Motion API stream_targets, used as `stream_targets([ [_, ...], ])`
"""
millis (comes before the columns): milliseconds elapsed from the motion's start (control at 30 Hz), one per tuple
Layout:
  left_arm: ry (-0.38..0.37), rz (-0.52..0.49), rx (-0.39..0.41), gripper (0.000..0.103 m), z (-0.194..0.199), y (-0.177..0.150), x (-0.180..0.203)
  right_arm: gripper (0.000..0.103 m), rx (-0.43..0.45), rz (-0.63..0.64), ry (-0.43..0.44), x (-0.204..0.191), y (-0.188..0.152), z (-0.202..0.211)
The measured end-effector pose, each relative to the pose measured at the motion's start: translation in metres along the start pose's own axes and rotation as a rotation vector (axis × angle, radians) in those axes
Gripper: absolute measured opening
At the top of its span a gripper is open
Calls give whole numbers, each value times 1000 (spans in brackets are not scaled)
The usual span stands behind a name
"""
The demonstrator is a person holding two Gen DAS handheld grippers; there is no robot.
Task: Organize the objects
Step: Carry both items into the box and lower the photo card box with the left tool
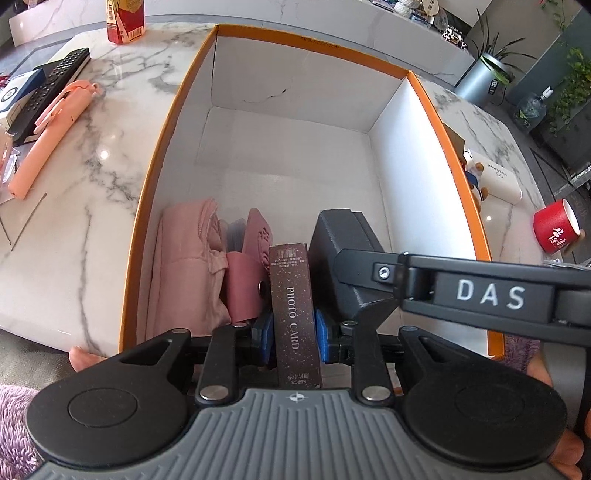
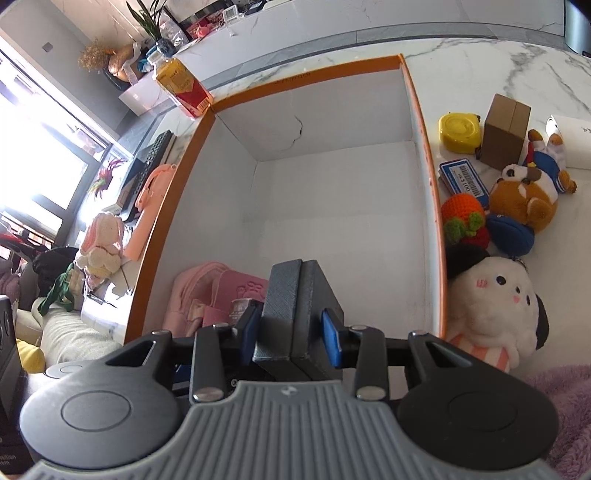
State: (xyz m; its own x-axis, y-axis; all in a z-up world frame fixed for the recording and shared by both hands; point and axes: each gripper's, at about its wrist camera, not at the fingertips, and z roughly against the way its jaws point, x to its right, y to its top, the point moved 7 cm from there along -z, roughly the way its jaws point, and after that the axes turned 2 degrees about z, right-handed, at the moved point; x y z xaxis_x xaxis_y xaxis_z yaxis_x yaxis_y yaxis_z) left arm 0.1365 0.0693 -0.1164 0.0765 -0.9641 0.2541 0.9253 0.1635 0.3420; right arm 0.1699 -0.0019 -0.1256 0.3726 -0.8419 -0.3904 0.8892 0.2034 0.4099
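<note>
An orange-rimmed white box (image 1: pixel 173 122) sits on the marble table and also shows in the right wrist view (image 2: pixel 424 155). My left gripper (image 1: pixel 293 332) is shut on a dark "PHOTO CARD" pack (image 1: pixel 293 295), held upright at the box's near end. My right gripper (image 2: pixel 293 332) is shut on a dark grey case (image 2: pixel 299 306), which also shows in the left wrist view (image 1: pixel 340 243) just right of the card pack. A pink pouch (image 1: pixel 188 269) and a pink card holder (image 1: pixel 247 273) stand in the box's near left corner.
Left of the box lie a peach pen-like case (image 1: pixel 48 136), a remote (image 1: pixel 55 85) and a red carton (image 1: pixel 125 18). To the right are a red cup (image 1: pixel 557 230), plush toys (image 2: pixel 495 306), a brown box (image 2: pixel 506 129), a yellow tape measure (image 2: pixel 460 131) and a blue card (image 2: pixel 461 177).
</note>
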Motion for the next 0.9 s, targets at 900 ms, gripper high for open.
stream_targets([
  [900, -112, -38, 83, 32, 26, 6, 1, 27, -102, 155, -26, -4, 5, 0],
])
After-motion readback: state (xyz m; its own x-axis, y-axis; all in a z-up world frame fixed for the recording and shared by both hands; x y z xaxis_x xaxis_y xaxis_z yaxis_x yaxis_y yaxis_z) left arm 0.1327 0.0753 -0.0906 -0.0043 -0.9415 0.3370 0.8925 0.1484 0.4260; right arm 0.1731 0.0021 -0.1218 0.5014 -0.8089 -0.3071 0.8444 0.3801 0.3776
